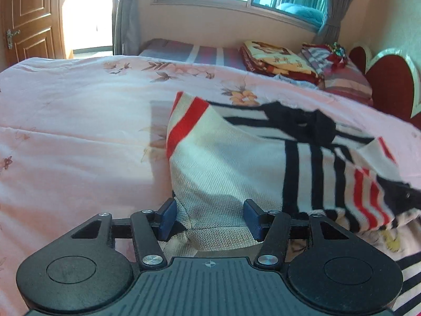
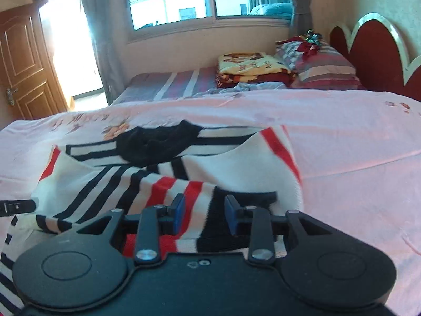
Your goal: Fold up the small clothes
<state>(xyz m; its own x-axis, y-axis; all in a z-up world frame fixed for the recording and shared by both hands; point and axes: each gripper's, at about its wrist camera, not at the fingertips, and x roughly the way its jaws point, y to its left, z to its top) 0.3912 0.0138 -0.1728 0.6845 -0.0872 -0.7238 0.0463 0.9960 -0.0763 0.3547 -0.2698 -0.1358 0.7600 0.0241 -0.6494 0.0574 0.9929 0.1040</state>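
A small knitted sweater (image 1: 231, 163), cream with black and red stripes and a black collar, lies crumpled on the pink flowered quilt (image 1: 79, 131). My left gripper (image 1: 210, 218) holds its grey-cream hem bunched between the blue pads, and the cloth rises from there like a tent. In the right wrist view the same sweater (image 2: 105, 173) spreads to the left. My right gripper (image 2: 205, 214) stands open over a red, white and black striped edge, and its pads do not press on the cloth. A black part of the left gripper (image 2: 15, 206) shows at the left edge.
A folded yellow-and-red blanket (image 1: 279, 60) and striped pillows (image 1: 342, 79) lie at the far side by the red headboard (image 1: 389, 84). A window is beyond the bed. A wooden door (image 1: 29, 18) stands at the left. Pink quilt (image 2: 342, 158) stretches bare to the right.
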